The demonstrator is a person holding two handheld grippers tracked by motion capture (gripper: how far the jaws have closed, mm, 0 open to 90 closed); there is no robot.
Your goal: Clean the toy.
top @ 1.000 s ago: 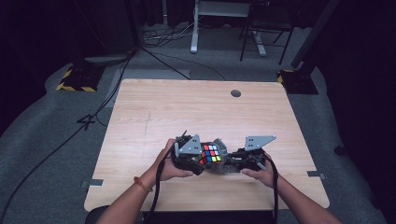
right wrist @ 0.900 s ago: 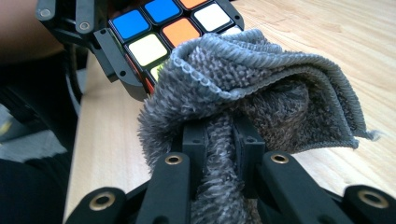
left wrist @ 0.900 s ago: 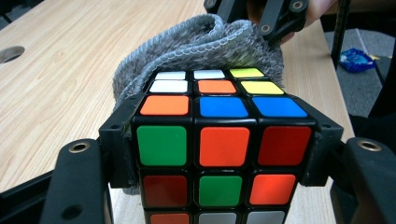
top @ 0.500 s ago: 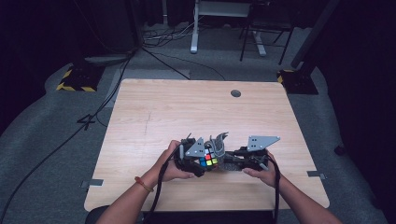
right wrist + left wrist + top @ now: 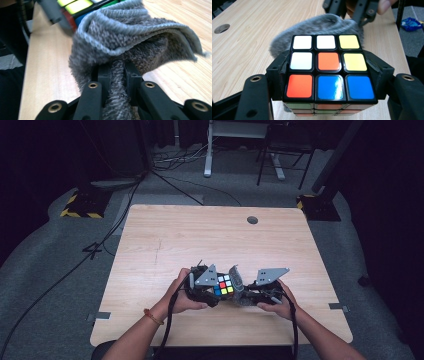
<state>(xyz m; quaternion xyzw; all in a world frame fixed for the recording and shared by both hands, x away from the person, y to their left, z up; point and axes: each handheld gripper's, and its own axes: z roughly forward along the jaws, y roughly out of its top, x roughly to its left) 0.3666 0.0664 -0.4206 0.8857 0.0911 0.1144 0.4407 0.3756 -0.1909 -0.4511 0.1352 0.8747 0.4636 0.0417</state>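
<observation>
Hard, glossy plastic cube (image 5: 329, 67) clamped by its side faces in left gripper (image 5: 329, 75) above table's (image 5: 165, 240) near edge, likely slippery; soft grey cloth (image 5: 130, 42), limp and light, pinched by bunched middle in right gripper (image 5: 117, 72).

The left gripper (image 5: 212, 292) and the right gripper (image 5: 250, 296) are black, each topped by a grey three-cornered plate with small dark holes near its edges. A black cable trails from each back along the forearm. Seen close up, the jaws are matte black angular arms, each with a brass-coloured ringed hole near its joint. The person's forearms are bare of sleeves; the left wrist wears a thin orange-red band (image 5: 152, 316).
</observation>
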